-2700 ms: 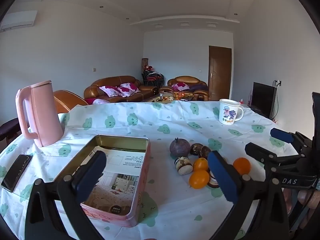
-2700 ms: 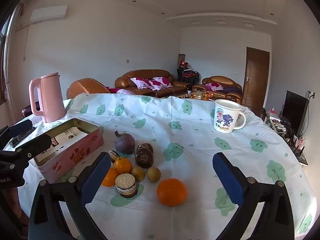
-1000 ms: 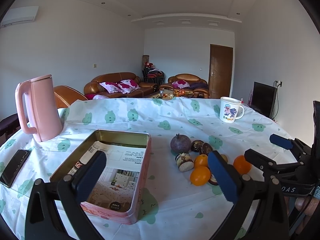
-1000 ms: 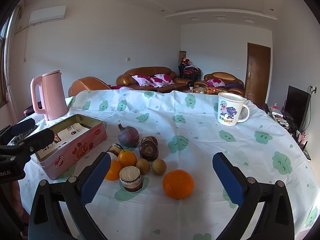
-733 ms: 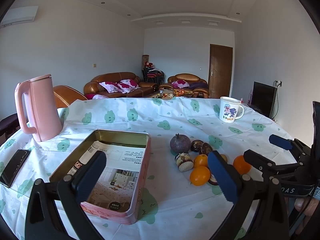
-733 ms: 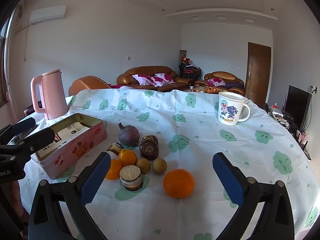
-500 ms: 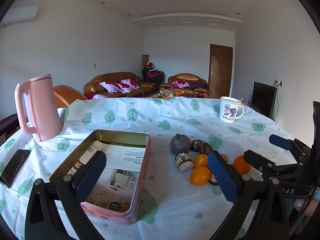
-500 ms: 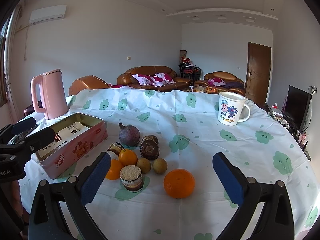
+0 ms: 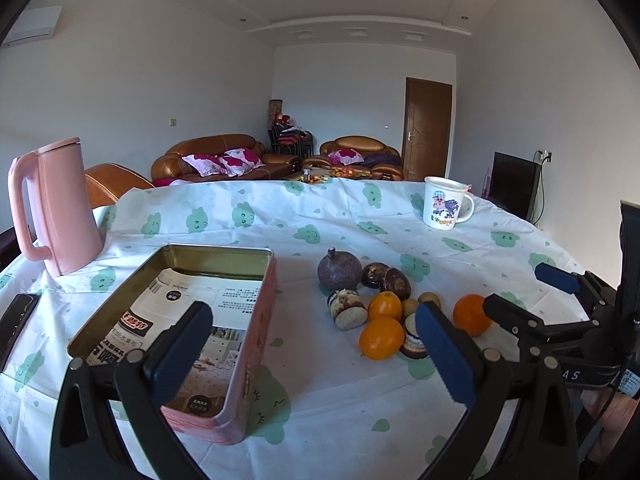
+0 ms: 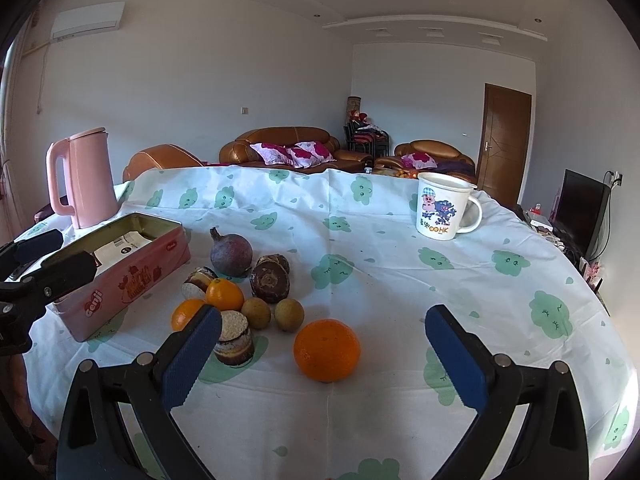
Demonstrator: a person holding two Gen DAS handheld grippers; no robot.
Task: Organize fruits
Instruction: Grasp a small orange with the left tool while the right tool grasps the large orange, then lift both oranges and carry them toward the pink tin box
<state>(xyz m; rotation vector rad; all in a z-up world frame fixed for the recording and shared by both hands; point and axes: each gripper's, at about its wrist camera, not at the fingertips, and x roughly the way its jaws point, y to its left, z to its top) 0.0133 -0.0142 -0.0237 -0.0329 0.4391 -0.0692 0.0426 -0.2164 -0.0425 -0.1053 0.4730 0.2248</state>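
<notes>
A heap of fruit lies mid-table: a large orange, two smaller oranges, a purple round fruit, brown fruits and small round cakes. To its left stands an open pink tin with printed paper inside. My right gripper is open, and the large orange sits just ahead between its fingers. My left gripper is open too, hovering over the tin's right rim, with the fruit heap ahead on the right.
A pink kettle stands at the table's far left, a cartoon mug at the far right. A dark phone lies near the left edge. The table carries a white cloth with green cloud prints; sofas stand beyond.
Both grippers have crept slightly forward and lower toward the table; the fruit and tin look a little nearer. Nothing was taken hold of or moved.
</notes>
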